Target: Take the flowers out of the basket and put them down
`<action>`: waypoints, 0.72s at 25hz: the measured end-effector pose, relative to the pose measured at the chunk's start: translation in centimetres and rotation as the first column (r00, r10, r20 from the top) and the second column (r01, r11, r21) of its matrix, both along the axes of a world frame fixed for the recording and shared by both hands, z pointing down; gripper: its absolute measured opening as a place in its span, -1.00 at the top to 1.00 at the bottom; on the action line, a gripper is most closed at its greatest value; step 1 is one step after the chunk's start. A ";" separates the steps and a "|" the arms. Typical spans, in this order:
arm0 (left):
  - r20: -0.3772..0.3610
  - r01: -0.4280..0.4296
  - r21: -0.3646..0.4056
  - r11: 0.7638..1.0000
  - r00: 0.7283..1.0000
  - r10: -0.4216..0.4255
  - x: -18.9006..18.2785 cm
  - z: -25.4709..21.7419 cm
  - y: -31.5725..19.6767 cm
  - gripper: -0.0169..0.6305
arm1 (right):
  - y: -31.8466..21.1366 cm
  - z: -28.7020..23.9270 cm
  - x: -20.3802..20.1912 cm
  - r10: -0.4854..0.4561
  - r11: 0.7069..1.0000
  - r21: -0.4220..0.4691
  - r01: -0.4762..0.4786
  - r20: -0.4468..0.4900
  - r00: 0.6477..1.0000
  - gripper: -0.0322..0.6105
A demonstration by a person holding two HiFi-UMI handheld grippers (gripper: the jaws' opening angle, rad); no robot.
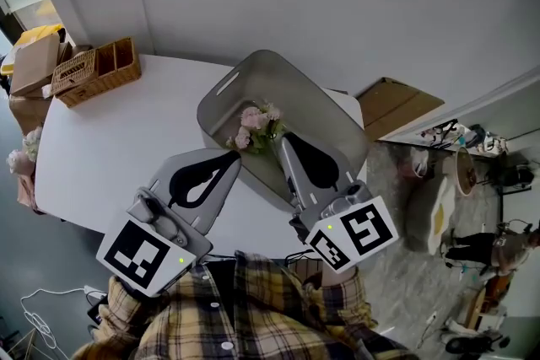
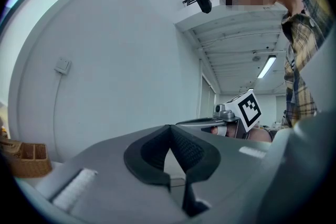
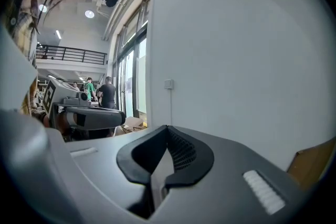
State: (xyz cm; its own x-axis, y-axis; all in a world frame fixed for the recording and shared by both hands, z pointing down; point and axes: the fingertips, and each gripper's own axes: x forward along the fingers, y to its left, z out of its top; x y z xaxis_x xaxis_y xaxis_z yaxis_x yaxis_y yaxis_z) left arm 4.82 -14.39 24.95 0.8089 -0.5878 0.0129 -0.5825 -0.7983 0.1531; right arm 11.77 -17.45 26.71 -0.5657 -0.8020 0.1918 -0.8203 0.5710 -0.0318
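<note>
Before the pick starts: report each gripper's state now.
Left gripper: closed, holding nothing.
Right gripper: closed, holding nothing.

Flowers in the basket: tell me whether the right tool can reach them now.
Probably yes. The right tool sits over the open basket, right beside the flowers, with nothing between. Its jaws are shut and must open first.

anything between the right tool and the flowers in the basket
Nothing visible does. The flowers lie uncovered in the open-topped basket. The right tool, shut and empty, sits just short of them in the head view.
</note>
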 end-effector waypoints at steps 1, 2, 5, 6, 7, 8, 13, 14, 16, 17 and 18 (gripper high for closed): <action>0.000 0.002 0.000 1.000 1.000 -0.002 0.0 0.0 -0.1 0.91 | -0.2 0.1 0.2 0.001 1.000 -0.005 -0.001 -0.003 1.000 0.88; 0.000 0.004 0.000 1.000 1.000 -0.004 0.0 0.1 -0.1 0.91 | -0.4 0.2 0.4 0.001 1.000 -0.012 -0.001 -0.004 1.000 0.88; 0.000 0.013 -0.006 1.000 1.000 -0.013 0.0 0.3 -0.4 0.91 | -0.8 0.5 0.7 -0.009 0.999 -0.034 0.009 0.001 1.000 0.75; 0.000 0.016 -0.008 1.000 1.000 -0.016 -0.1 0.4 -0.4 0.91 | -1.0 0.6 0.8 -0.010 0.999 -0.038 0.010 0.002 1.000 0.75; 0.001 0.018 -0.010 1.000 1.000 -0.018 -0.2 0.5 -0.5 0.91 | -1.2 0.7 1.0 -0.009 0.999 -0.040 0.009 0.001 1.000 0.75; 0.003 0.020 -0.011 1.000 1.000 -0.020 -0.2 0.6 -0.6 0.91 | -1.4 0.7 1.1 -0.008 0.999 -0.044 0.008 -0.003 1.000 0.74; 0.002 0.024 -0.019 1.000 1.000 -0.024 -0.4 1.1 -1.0 0.91 | -2.6 1.8 1.4 -0.028 0.995 -0.095 0.024 -0.049 0.998 0.58; 0.002 0.024 -0.022 0.999 1.000 -0.024 -0.4 1.2 -1.1 0.91 | -2.9 2.1 1.4 -0.034 0.994 -0.108 0.027 -0.061 0.998 0.55; 0.002 0.024 -0.026 0.999 1.000 -0.024 -0.5 1.2 -1.3 0.91 | -3.5 2.7 1.6 -0.045 0.990 -0.137 0.033 -0.082 0.996 0.48; 0.002 0.023 -0.028 0.999 1.000 -0.023 -0.6 1.2 -1.3 0.91 | -3.9 2.9 1.6 -0.050 0.988 -0.152 0.035 -0.093 0.994 0.45; 0.002 0.022 -0.028 0.999 1.000 -0.022 -0.7 1.2 -1.4 0.91 | -4.2 3.2 1.7 -0.054 0.985 -0.167 0.037 -0.103 0.993 0.42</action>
State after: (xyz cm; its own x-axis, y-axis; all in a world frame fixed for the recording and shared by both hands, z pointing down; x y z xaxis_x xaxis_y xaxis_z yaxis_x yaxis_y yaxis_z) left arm 4.16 -15.83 26.13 0.7960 -0.6045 0.0314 -0.5999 -0.7809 0.1744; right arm 13.46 -21.63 29.95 -0.5699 -0.7284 0.3803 -0.7974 0.6020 -0.0417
